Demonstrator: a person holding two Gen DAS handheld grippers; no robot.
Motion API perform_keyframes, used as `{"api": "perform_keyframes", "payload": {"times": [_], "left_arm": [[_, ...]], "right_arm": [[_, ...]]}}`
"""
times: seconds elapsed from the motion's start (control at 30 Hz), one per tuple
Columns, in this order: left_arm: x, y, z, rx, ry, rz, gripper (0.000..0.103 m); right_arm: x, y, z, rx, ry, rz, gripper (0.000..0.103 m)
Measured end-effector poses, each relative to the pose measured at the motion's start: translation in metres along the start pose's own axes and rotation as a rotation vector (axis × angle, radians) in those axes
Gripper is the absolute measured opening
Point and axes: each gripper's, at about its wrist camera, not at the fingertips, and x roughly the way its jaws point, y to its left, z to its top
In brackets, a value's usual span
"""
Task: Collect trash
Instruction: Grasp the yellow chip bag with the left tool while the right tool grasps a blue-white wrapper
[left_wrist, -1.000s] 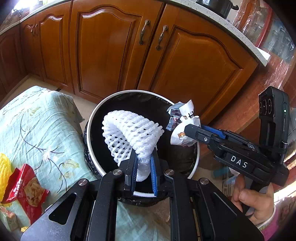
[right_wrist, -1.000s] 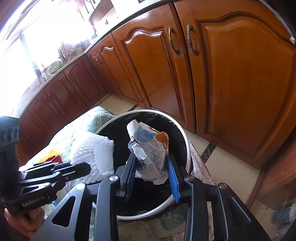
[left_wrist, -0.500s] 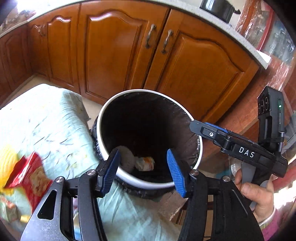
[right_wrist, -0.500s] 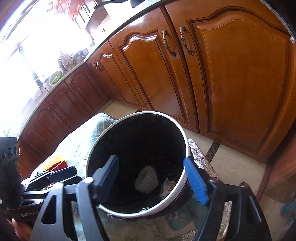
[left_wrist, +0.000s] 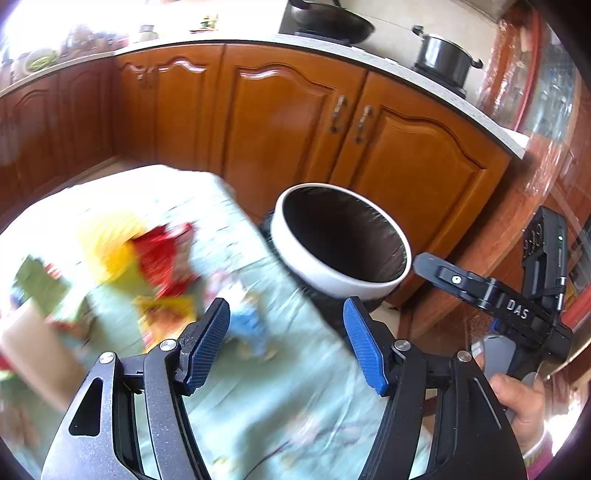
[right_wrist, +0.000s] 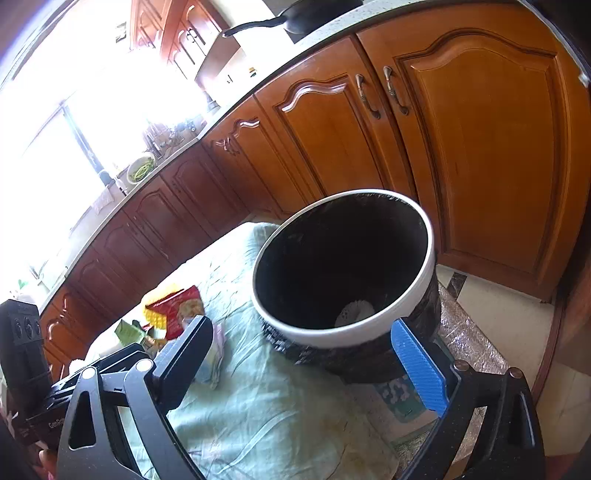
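Observation:
A white-rimmed bin (left_wrist: 341, 236) (right_wrist: 343, 269) with a black liner stands beside a table under a pale green cloth (left_wrist: 280, 398) (right_wrist: 258, 402). White foam netting (right_wrist: 354, 312) lies at the bin's bottom. On the cloth are a red snack wrapper (left_wrist: 162, 254) (right_wrist: 181, 306), yellow netting (left_wrist: 107, 240) and other blurred litter. My left gripper (left_wrist: 286, 343) hangs over the cloth, its jaws opening with nothing between them. My right gripper (right_wrist: 303, 358) hovers by the bin's near rim, its jaws also opening wide and empty; it shows at the right (left_wrist: 480, 288) in the left wrist view.
Wooden kitchen cabinets (left_wrist: 295, 122) (right_wrist: 461, 147) run behind the bin. A black pot (left_wrist: 443, 55) and a pan (left_wrist: 328, 22) sit on the counter. A hand (left_wrist: 524, 406) holds the right gripper's grip. Tiled floor (right_wrist: 509, 325) lies right of the bin.
Both grippers let go: the foam netting and the white printed wrapper dropped into the bin. Both jaws spread wide, and both grippers pulled back from the bin; the left swung toward the littered cloth.

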Motion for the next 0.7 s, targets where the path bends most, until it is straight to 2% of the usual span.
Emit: {"api": "perform_keyframes", "payload": {"times": [0.33, 0.57, 0.63, 0.7], "left_arm": [[-0.026, 0.050, -0.030, -0.120, 0.008, 0.058, 0.067], [-0.028, 0.068, -0.036, -0.140, 0.023, 0.076, 0.067], [-0.028, 0.071, -0.037, -0.137, 0.025, 0.080, 0.067], [-0.024, 0.072, -0.036, -0.133, 0.036, 0.084, 0.067]], "right_arm": [[-0.004, 0.033, -0.025, -0.026, 0.033, 0.054, 0.099], [0.013, 0.061, -0.029, -0.075, 0.088, 0.114, 0.098], [0.022, 0.067, -0.029, -0.082, 0.104, 0.130, 0.094], [0.035, 0.071, -0.027, -0.079, 0.130, 0.148, 0.084]]}}
